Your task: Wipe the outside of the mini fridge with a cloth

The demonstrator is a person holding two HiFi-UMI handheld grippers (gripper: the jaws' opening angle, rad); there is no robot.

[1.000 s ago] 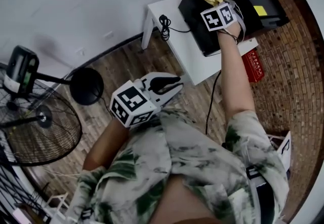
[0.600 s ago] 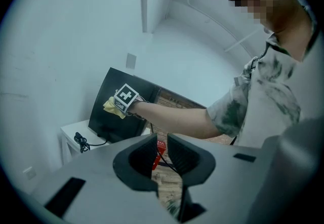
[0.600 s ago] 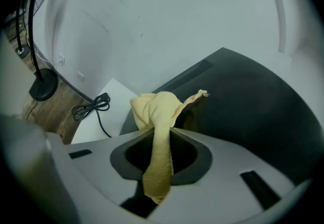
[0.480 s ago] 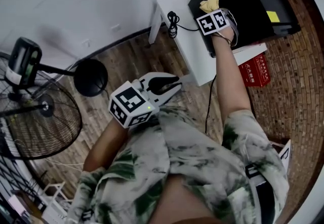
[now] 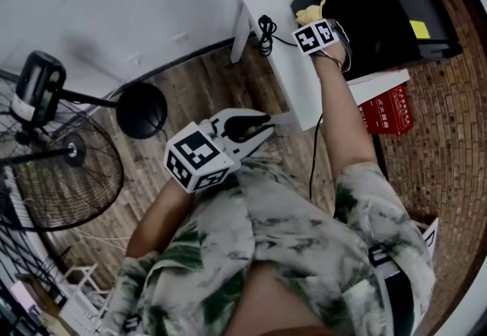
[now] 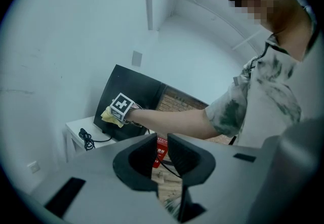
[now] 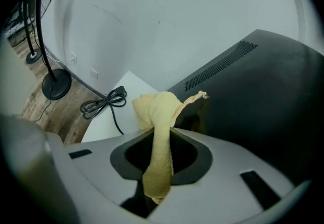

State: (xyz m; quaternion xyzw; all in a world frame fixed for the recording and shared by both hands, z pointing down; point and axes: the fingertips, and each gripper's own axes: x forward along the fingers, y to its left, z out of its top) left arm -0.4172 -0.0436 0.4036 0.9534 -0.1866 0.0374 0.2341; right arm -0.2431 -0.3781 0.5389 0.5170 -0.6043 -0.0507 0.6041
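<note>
Left gripper [image 5: 266,127] hangs close to the tummy, jaws a little apart, nothing inside.
Farther out, the right gripper [image 7: 161,141] pinches the yellow cloth [image 7: 157,109] tight. The cloth looks soft, light and floppy, so holding its middle works best. It sits by the black mini fridge [image 7: 263,96], maybe touching it, above the white table [image 7: 114,116].
</note>
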